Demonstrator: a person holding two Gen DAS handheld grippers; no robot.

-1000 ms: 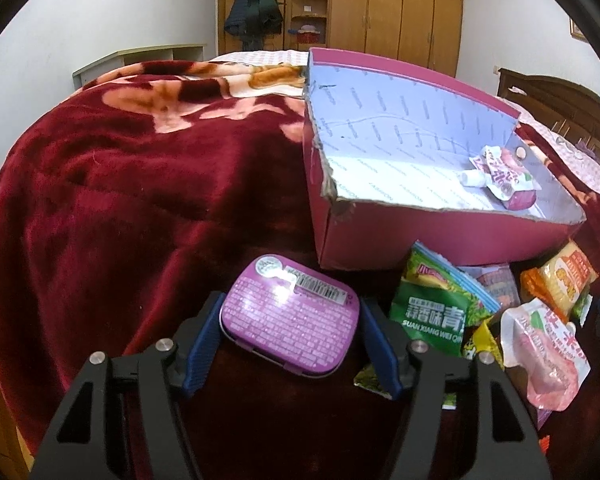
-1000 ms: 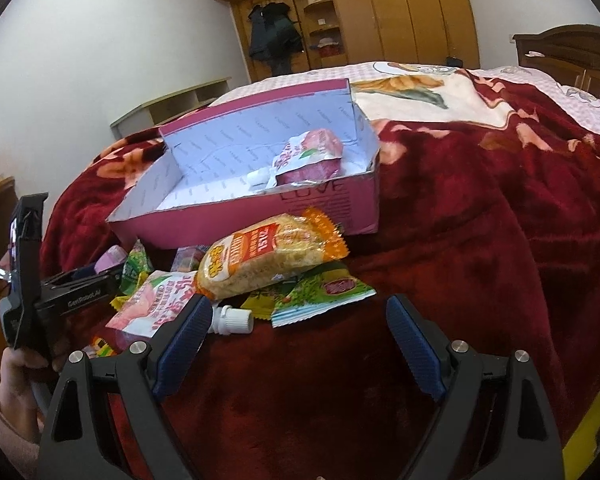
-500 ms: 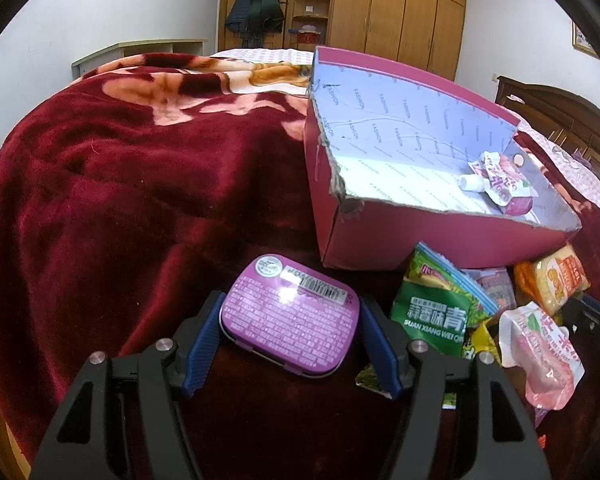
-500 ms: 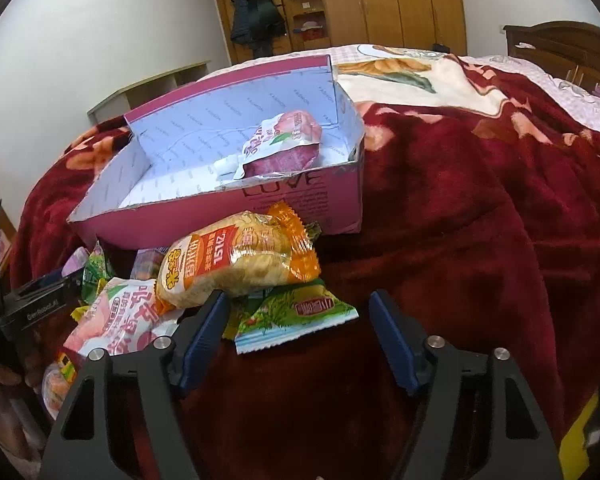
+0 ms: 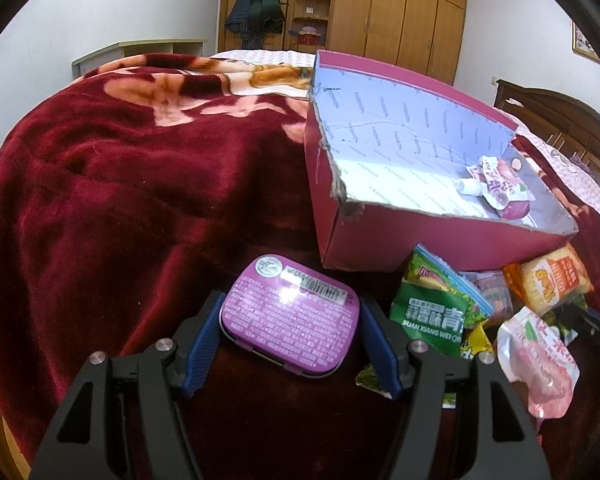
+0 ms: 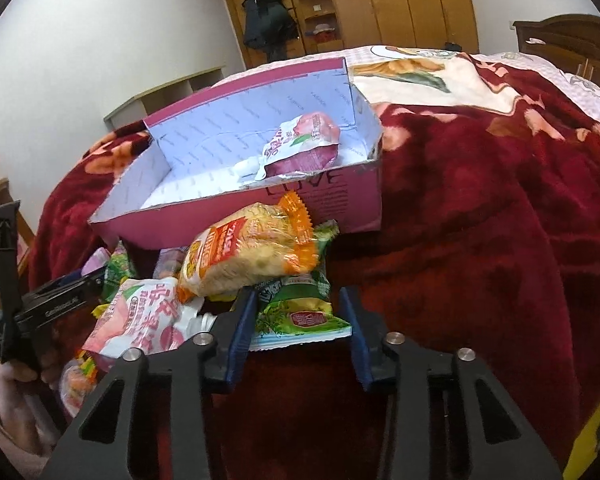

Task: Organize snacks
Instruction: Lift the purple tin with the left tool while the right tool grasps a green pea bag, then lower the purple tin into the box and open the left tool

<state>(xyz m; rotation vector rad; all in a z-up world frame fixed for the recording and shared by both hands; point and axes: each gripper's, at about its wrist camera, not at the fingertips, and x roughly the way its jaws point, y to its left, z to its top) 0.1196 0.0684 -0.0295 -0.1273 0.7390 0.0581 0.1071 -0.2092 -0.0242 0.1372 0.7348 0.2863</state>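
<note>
Two claws: left [image 5: 290, 336] clamps purple tin [image 5: 288, 314], right [image 6: 300, 332] straddles green packet [image 6: 298, 312].

My left gripper [image 5: 290, 334] clamps a flat purple tin [image 5: 289, 318], barcode side up. Between my right gripper's [image 6: 300, 330] fingers lies a green packet [image 6: 300, 312]; ahead, an orange noodle bag [image 6: 248, 254], then the pink box [image 6: 324, 200] holding a pouch [image 6: 300, 144].

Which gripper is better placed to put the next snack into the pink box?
Left. The left gripper is shut on the purple tin, beside the pink box. The right gripper only straddles the green packet, under the pile.
</note>
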